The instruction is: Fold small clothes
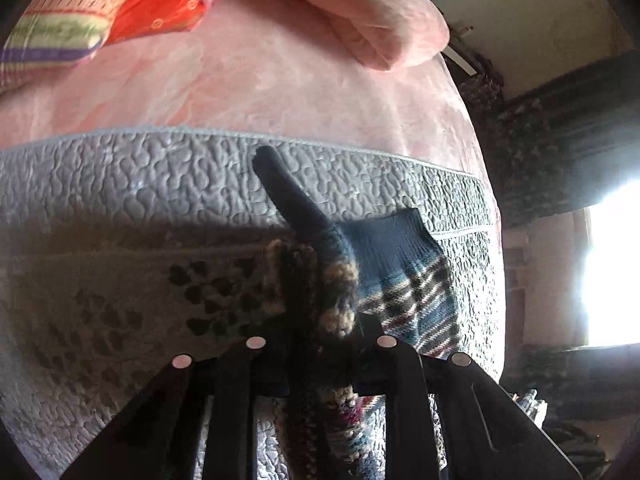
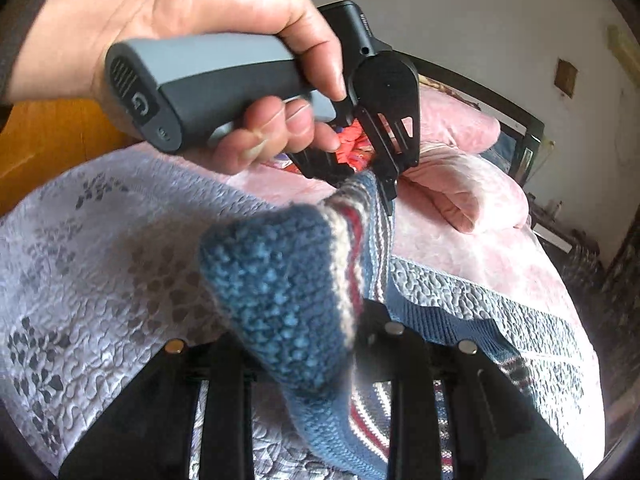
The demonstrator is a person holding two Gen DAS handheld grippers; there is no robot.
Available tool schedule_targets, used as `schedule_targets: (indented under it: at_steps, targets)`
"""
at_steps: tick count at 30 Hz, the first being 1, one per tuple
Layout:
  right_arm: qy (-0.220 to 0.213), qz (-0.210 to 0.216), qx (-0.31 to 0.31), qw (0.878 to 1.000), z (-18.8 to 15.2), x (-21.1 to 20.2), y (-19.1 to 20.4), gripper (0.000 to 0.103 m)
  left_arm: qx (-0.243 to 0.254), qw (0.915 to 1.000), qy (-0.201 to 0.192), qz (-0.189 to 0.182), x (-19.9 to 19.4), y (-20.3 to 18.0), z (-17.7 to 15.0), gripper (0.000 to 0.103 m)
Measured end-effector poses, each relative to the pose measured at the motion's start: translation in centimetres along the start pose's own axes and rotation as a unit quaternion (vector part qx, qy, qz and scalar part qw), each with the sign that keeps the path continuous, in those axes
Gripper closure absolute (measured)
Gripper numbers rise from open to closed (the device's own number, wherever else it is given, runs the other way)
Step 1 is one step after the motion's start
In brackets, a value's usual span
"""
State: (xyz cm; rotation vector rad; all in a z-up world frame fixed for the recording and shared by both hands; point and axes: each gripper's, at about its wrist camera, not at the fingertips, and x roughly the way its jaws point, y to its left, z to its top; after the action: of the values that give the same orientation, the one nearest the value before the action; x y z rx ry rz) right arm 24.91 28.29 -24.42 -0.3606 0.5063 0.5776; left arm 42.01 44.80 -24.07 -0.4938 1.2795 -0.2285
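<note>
Two hand-held grippers lift one knitted sock (image 2: 280,300) above the bed (image 2: 100,240). Left hand-held gripper (image 1: 320,340) pinches one end; right hand-held gripper (image 2: 316,344) pinches the other. Folding is midway, I think. Next, bring both ends together.

Black tongs (image 2: 384,184) with flat slotted fingers and round silver studs carry a grey handle bearing a power symbol and ribbed vent; a dark sleeve cuff (image 2: 5,92) edges the hand (image 2: 200,20).
</note>
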Motion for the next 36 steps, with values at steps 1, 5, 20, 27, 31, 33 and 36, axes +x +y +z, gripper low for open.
schedule_targets:
  at_steps: [1,5,20,27,31,33,36]
  targets:
    - [-0.001,0.001,0.006,1.0,0.0,-0.1,-0.3,0.079,0.005,1.0,0.001,0.002,0.0,-0.6,0.2,0.083]
    - [-0.007,0.003,0.029,1.0,0.3,-0.7,-2.0,0.079,0.016,0.9998,0.002,0.01,-0.1,-2.5,0.7,0.083]
    - [-0.018,-0.001,0.081,0.997,-0.7,-2.2,-6.9,0.079,0.036,0.9991,0.002,0.022,1.5,-7.7,1.6,0.083]
    - [-0.016,-0.003,0.128,0.992,-2.6,-2.9,-10.5,0.079,0.053,0.998,0.008,0.032,4.1,-11.7,1.7,0.083]
    - [-0.013,-0.009,0.152,0.988,-4.3,-3.2,-12.6,0.079,0.065,0.997,0.018,0.038,6.4,-14.2,1.7,0.083]
    - [-0.01,-0.009,0.166,0.986,-5.3,-3.3,-13.8,0.079,0.07,0.9964,0.021,0.043,7.6,-15.4,1.6,0.083]
    - [-0.005,-0.007,0.185,0.983,-6.7,-3.4,-15.3,0.079,0.072,0.9958,0.025,0.051,9.4,-16.9,1.4,0.083]
